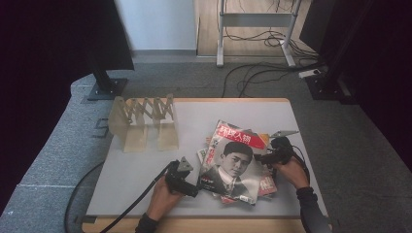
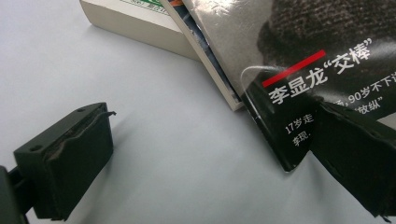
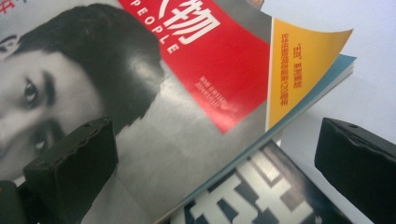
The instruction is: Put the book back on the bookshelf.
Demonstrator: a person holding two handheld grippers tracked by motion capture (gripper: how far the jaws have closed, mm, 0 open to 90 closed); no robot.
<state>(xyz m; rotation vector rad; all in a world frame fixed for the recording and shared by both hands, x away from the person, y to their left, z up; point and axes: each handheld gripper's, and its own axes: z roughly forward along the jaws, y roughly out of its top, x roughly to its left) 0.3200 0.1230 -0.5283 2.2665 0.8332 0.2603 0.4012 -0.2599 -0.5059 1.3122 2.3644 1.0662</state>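
A loose stack of magazines lies on the grey table mat (image 1: 145, 170), right of centre. The top magazine (image 1: 234, 165) has a portrait cover with a red title band. My left gripper (image 1: 194, 188) stands open at the magazine's near left corner. In the left gripper view that dark corner (image 2: 299, 107) lies by the right jaw, and the left jaw rests over bare mat (image 2: 163, 140). My right gripper (image 1: 261, 158) is open at the stack's right edge. In the right gripper view the top magazine's edge (image 3: 196, 135) runs between the jaws, above a darker magazine (image 3: 261, 196).
A pale folding rack (image 1: 145, 124) stands upright at the mat's back left. A thick book with white page edges (image 2: 135, 23) lies under the magazines. Cables trail over the floor beyond the table, near a desk frame (image 1: 252, 19). Dark stands (image 1: 107, 82) flank the far corners.
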